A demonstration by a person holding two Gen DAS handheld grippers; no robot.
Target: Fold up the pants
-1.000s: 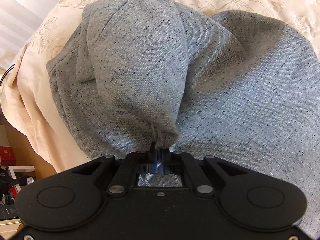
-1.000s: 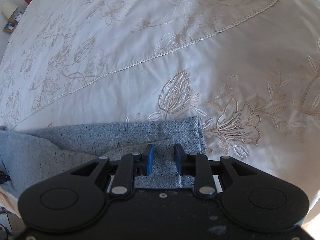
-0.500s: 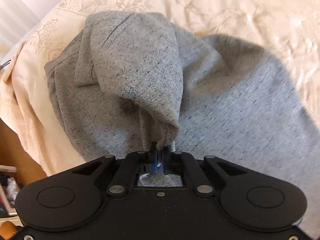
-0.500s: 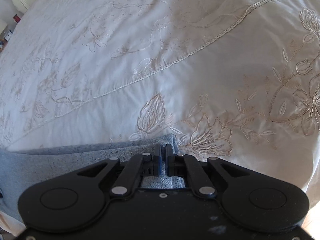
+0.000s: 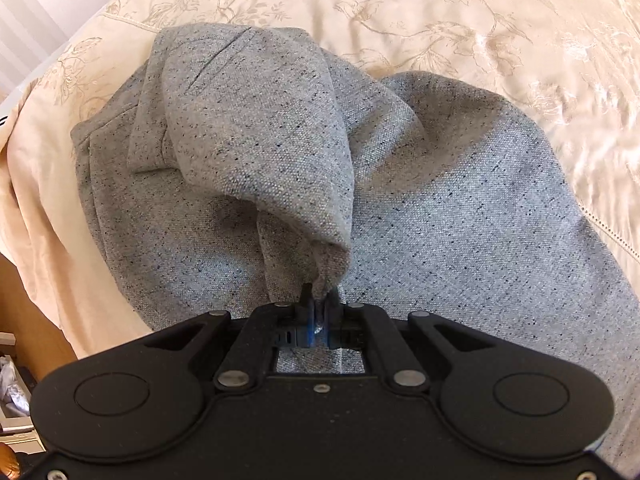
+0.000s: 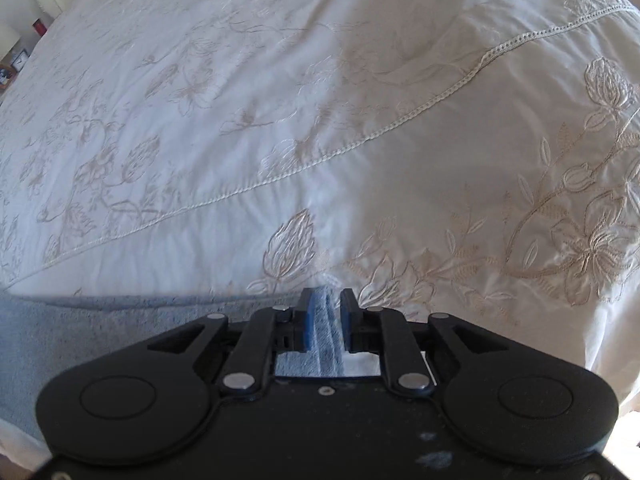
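Note:
Grey speckled pants [image 5: 460, 208] lie on the cream embroidered bedspread [image 5: 440, 20]. My left gripper [image 5: 319, 300] is shut on a pinch of the pants' cloth and holds it up, so a cone of fabric [image 5: 260, 128] drapes away from the fingers. In the right wrist view my right gripper [image 6: 326, 300] is shut on the pants' hem [image 6: 323, 328], lifted off the bed. The rest of that leg [image 6: 100, 328] trails to the left.
The bedspread [image 6: 280, 100] stretches far ahead of the right gripper. The bed's edge drops off at the left in the left wrist view, with a wooden frame [image 5: 24, 300] and clutter below. A nightstand [image 6: 16, 64] stands far left.
My right gripper has shut on the pants' hem and lifted it from the bed. My left gripper has kept its hold and risen, pulling the cloth up.

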